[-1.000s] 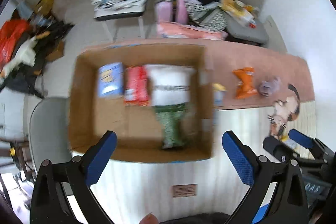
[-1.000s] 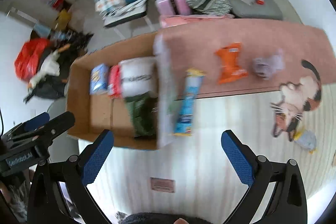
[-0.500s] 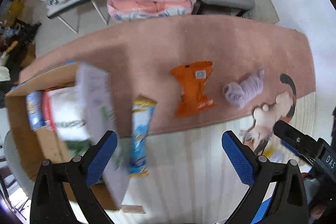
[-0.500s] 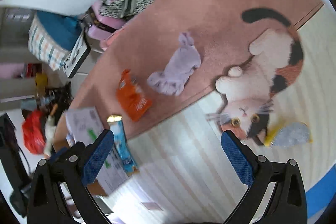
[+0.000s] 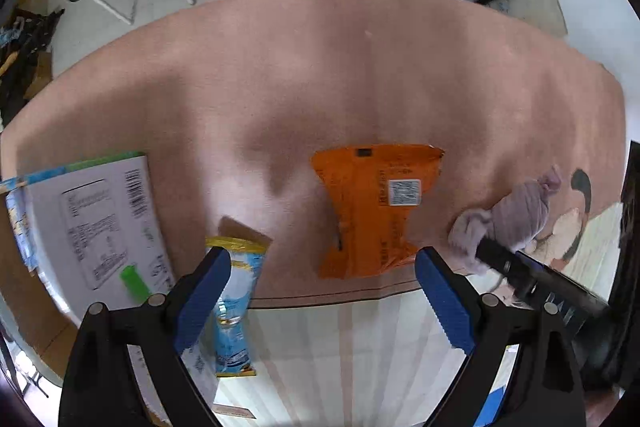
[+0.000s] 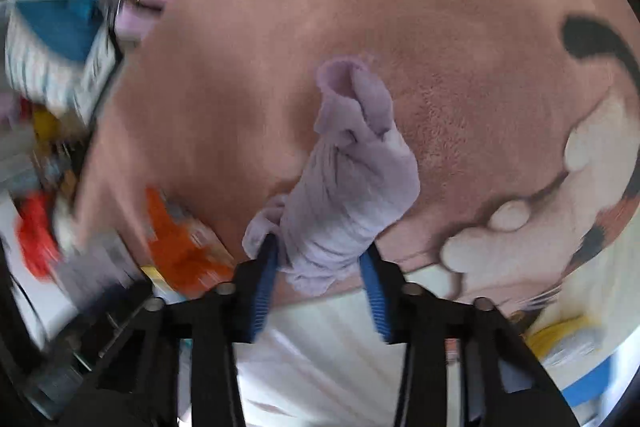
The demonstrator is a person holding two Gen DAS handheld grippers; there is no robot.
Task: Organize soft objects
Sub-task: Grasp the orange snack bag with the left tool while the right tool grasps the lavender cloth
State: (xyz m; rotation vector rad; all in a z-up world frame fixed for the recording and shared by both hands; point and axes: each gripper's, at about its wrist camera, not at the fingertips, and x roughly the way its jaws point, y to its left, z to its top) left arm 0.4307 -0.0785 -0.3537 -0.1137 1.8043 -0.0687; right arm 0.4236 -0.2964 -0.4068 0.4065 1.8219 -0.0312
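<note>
The right gripper [image 6: 320, 275] has just been closing and now pinches the near end of the lilac cloth bundle [image 6: 352, 187], its blue pads [image 6: 264, 283] pressed into the folds from either side, while the rest of the bundle lies stretched away across the pink mat [image 6: 400, 7], close to the printed cat [image 6: 560, 207]. The left gripper [image 5: 320, 291] hangs released, its jaws narrowing slightly but wide apart and holding nothing, above the near edge of the orange packet [image 5: 372, 211]; the blue and yellow packet [image 5: 236, 303] lies just under its left pad, beside the flap of the cardboard box [image 5: 100, 227]. To do this pick well, I judge the bite should sit deep enough to catch several layers, since a loose bundle held by one fold will likely unroll and trail on the lift. Raising it straight up before swinging toward the box would keep the tail from dragging over the orange packet. The left gripper would do best to centre on that packet before it closes, staying clear of the neighbouring one
</note>
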